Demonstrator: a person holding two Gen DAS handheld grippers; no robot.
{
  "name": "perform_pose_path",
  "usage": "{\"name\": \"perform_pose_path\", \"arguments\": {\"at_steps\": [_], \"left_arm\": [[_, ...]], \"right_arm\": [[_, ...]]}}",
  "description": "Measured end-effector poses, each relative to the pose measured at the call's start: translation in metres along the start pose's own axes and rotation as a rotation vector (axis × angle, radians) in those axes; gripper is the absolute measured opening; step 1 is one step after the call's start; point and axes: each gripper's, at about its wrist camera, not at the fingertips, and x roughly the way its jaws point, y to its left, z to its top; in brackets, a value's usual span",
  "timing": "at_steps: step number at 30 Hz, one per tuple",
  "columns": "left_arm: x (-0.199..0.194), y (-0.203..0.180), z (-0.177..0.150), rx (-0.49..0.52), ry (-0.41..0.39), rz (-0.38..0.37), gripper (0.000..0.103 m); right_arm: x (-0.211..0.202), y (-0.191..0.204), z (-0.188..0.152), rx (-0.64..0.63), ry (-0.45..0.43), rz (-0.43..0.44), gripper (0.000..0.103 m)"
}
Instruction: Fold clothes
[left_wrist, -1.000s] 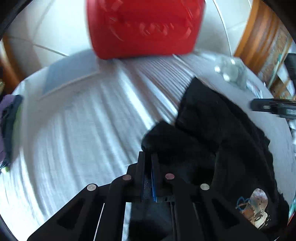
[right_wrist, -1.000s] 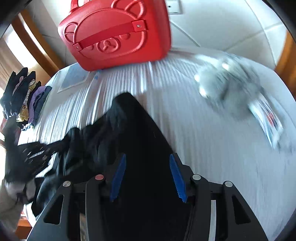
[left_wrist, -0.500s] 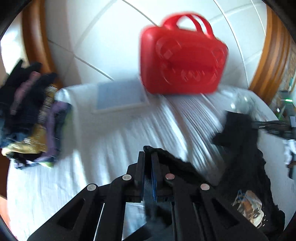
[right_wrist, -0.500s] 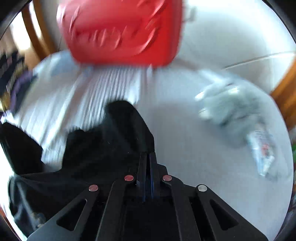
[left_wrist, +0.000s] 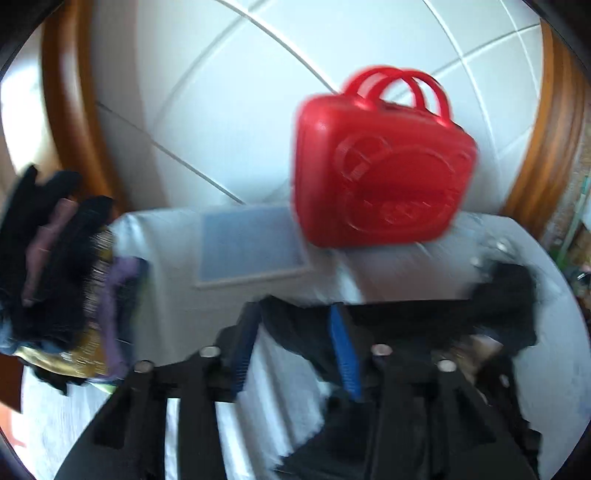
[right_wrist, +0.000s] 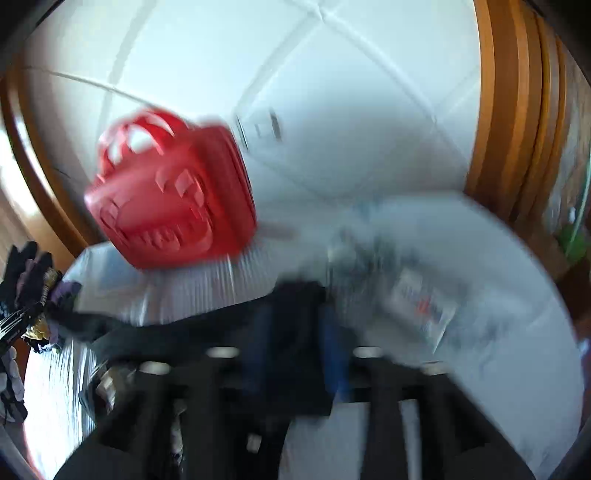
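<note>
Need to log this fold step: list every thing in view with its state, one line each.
left gripper: jaws just opened, black cloth between them
right gripper: jaws just opened, cloth between, blurred
black garment: stretched across the bed
red case: closed, upright
clothes pile: heaped at bed's edge

a: what's carrying it all?
b: a bed (left_wrist: 177, 295) under a white ribbed sheet

a: and lying on it?
b: a red case (left_wrist: 380, 177) with handles stands at the far edge. a flat blue-grey pad (left_wrist: 247, 247) lies just left of it. a pile of dark and purple clothes (left_wrist: 66, 280) sits at the left edge. a black garment (left_wrist: 443, 317) is spread across the near part, and a blurred clear wrapper (right_wrist: 417, 295) lies to the right
</note>
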Motion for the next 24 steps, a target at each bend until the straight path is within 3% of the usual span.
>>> {"name": "perform_pose_path", "arguments": {"at_steps": [3, 11, 19, 20, 21, 22, 23, 24], "left_arm": [[-0.002, -0.005, -0.023, 0.040, 0.047, -0.035, 0.046], [0.028, 0.007, -0.110, 0.070, 0.257, -0.039, 0.046], [0.049, -0.010, -0.144, 0.106, 0.308, -0.055, 0.046], [0.052, -0.014, -0.145, 0.110, 0.315, -0.050, 0.037], [0.056, -0.017, -0.145, 0.113, 0.322, -0.045, 0.026], [0.056, -0.019, -0.145, 0.113, 0.324, -0.041, 0.018], [0.051, -0.021, -0.144, 0.104, 0.313, -0.038, 0.011], [0.044, -0.022, -0.142, 0.095, 0.299, -0.033, 0.011]], "right_arm": [[-0.009, 0.001, -0.034, 0.002, 0.046, 0.029, 0.053], [-0.022, 0.020, -0.159, -0.072, 0.322, 0.125, 0.053], [-0.005, 0.014, -0.205, -0.004, 0.439, 0.126, 0.053], [0.000, 0.017, -0.211, -0.009, 0.452, 0.126, 0.051], [0.004, 0.019, -0.216, -0.013, 0.458, 0.127, 0.028], [0.008, 0.021, -0.220, -0.032, 0.456, 0.098, 0.011], [0.007, 0.024, -0.221, -0.048, 0.441, 0.075, 0.004], [-0.001, 0.027, -0.219, -0.060, 0.409, 0.064, 0.004]]}}
